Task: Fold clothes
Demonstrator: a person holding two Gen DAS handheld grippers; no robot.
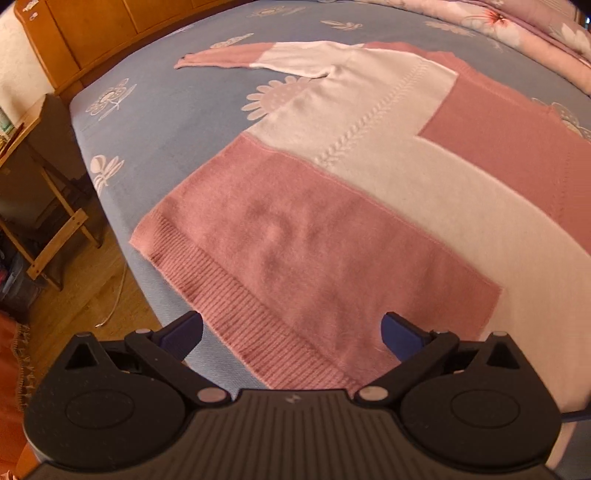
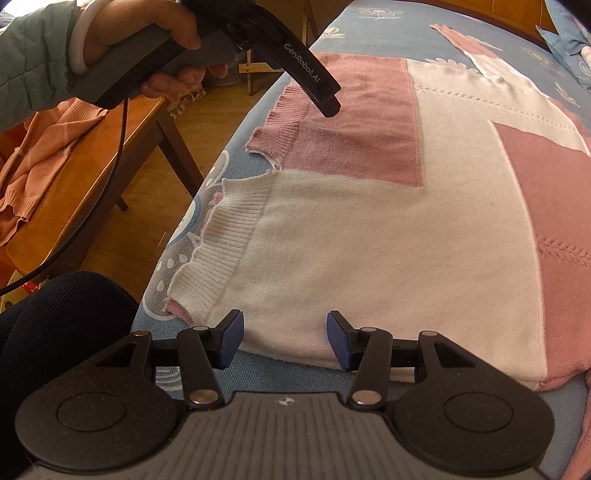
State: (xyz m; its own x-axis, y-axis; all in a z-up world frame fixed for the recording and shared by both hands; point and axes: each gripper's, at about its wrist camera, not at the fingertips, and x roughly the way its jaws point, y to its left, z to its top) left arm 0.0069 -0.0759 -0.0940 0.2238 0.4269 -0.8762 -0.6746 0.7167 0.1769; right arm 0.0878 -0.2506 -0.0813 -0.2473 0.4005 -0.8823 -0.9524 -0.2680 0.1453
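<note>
A pink and white block-pattern sweater (image 1: pixel 369 166) lies flat on the blue flowered bedspread (image 1: pixel 177 122), one sleeve (image 1: pixel 236 57) stretched out at the far left. My left gripper (image 1: pixel 291 336) is open, hovering over the pink ribbed hem (image 1: pixel 229 291). In the right wrist view the same sweater (image 2: pixel 388 221) fills the bed. My right gripper (image 2: pixel 285 339) is open, just above the sweater's near side edge by the white hem (image 2: pixel 225 236). The left gripper (image 2: pixel 328 101) also shows there, held in a hand above the pink hem corner.
A wooden table (image 2: pixel 96 177) with an orange garment (image 2: pixel 40 158) stands beside the bed. A folding wooden stand (image 1: pixel 55 218) and a white cord (image 1: pixel 114 299) are on the wood floor. A pink floral quilt (image 1: pixel 517 26) lies at the bed's far edge. My dark-clad knee (image 2: pixel 62 314) is close.
</note>
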